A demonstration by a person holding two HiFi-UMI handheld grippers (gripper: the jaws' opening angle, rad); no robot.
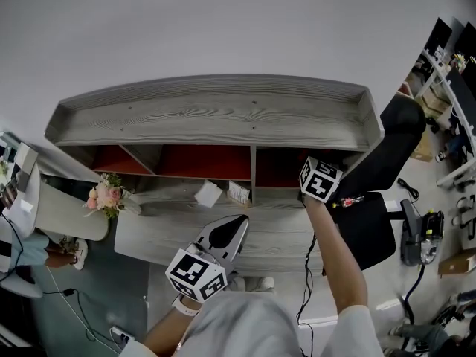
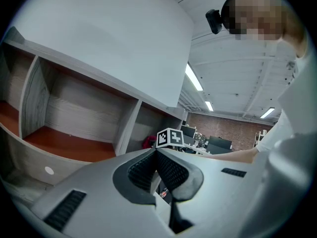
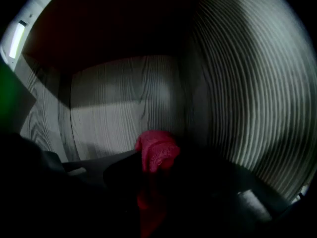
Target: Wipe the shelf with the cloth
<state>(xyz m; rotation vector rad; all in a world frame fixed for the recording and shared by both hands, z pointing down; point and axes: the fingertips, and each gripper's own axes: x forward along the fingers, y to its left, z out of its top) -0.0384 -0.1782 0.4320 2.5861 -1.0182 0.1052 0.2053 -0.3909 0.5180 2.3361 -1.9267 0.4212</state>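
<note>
The grey wooden shelf (image 1: 216,114) has red-floored compartments under its top board. My right gripper reaches into the rightmost compartment (image 1: 281,168), so in the head view only its marker cube (image 1: 321,178) shows. Seen from the right gripper view, my right gripper (image 3: 154,158) is shut on a red cloth (image 3: 157,149), close to the grey wood-grain back wall (image 3: 124,113) and side wall (image 3: 247,83). My left gripper (image 1: 239,222) is shut and holds nothing, hovering above the desk in front of the shelf. The left gripper view shows the red cloth (image 2: 148,142) beside the right gripper's cube (image 2: 170,137).
On the grey desk (image 1: 282,233) below the shelf lie a white folded paper (image 1: 208,193) and a small card (image 1: 239,193). A bunch of pink flowers (image 1: 106,194) stands at its left end. A black chair (image 1: 379,177) is close on the right, and a person (image 1: 22,251) sits far left.
</note>
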